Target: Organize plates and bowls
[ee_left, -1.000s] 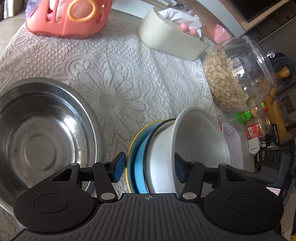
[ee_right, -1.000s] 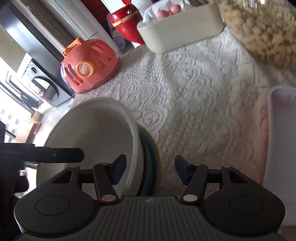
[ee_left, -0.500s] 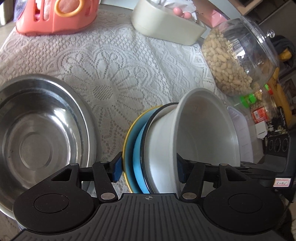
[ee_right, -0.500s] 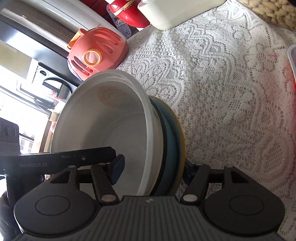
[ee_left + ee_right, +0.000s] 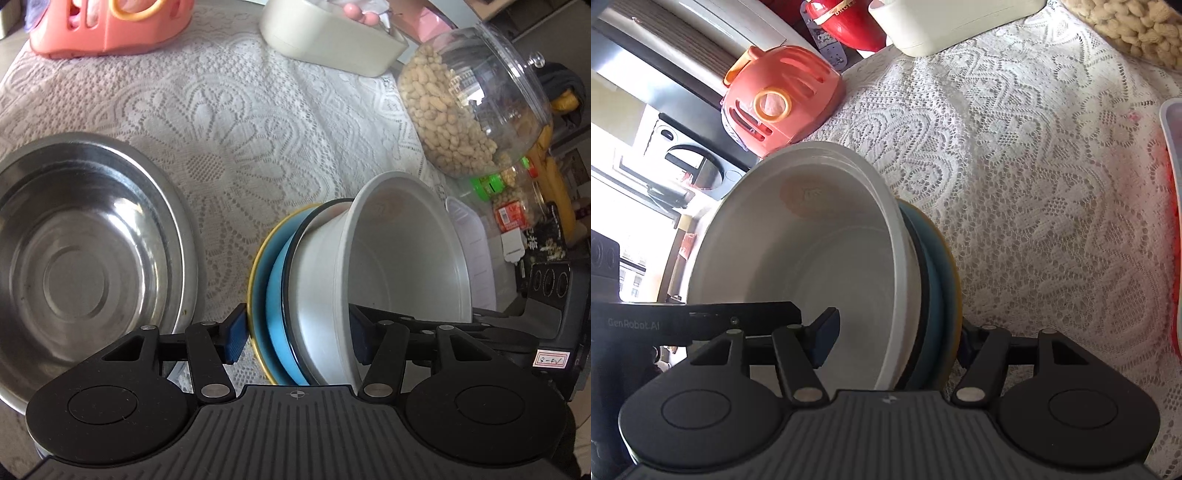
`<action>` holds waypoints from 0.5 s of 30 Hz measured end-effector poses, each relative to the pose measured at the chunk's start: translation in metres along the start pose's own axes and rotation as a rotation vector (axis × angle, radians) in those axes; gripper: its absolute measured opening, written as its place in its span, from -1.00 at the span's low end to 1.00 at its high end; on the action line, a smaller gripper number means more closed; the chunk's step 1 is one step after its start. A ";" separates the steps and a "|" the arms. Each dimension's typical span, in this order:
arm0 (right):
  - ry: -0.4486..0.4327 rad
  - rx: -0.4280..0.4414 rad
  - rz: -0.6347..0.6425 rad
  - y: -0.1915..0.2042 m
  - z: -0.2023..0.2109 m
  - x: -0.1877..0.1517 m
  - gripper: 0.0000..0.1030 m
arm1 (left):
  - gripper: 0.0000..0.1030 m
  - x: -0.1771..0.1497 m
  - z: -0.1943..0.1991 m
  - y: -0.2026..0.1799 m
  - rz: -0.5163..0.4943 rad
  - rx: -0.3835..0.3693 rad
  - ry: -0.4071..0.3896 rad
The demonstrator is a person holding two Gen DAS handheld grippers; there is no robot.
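Left wrist view: both tongs, left (image 5: 295, 328) and right (image 5: 897, 339), clamp the tilted stack of white bowl (image 5: 388, 280) and blue plates (image 5: 275, 295) between them. Next, probably, nesting it into the steel basin (image 5: 85, 258) (just left), lowered level.

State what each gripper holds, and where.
Both grippers, left and right, clamp one stack: white bowl on blue plates, at opposite rims.

Lace-covered table (image 5: 236, 122), bright window (image 5: 613, 206)
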State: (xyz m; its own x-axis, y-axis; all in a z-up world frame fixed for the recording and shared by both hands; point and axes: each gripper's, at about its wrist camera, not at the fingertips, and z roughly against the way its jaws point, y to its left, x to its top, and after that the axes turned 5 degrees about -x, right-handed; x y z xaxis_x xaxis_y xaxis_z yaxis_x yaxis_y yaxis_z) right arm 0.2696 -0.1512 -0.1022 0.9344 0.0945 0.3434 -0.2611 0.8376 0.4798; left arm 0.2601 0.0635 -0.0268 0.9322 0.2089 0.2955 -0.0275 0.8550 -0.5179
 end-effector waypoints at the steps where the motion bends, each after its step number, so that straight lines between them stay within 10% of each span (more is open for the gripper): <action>1: -0.003 -0.010 0.005 0.001 0.000 -0.001 0.23 | 0.15 0.000 0.000 0.001 -0.005 -0.002 -0.002; 15: -0.098 -0.187 0.129 0.019 0.005 0.002 0.27 | 0.14 -0.001 0.003 0.018 0.043 -0.087 -0.037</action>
State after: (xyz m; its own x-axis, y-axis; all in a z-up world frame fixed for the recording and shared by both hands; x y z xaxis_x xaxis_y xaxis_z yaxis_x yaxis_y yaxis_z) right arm 0.2656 -0.1378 -0.0883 0.8658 0.1623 0.4733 -0.3189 0.9080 0.2719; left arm 0.2575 0.0795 -0.0343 0.9169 0.2628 0.3003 -0.0338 0.8009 -0.5978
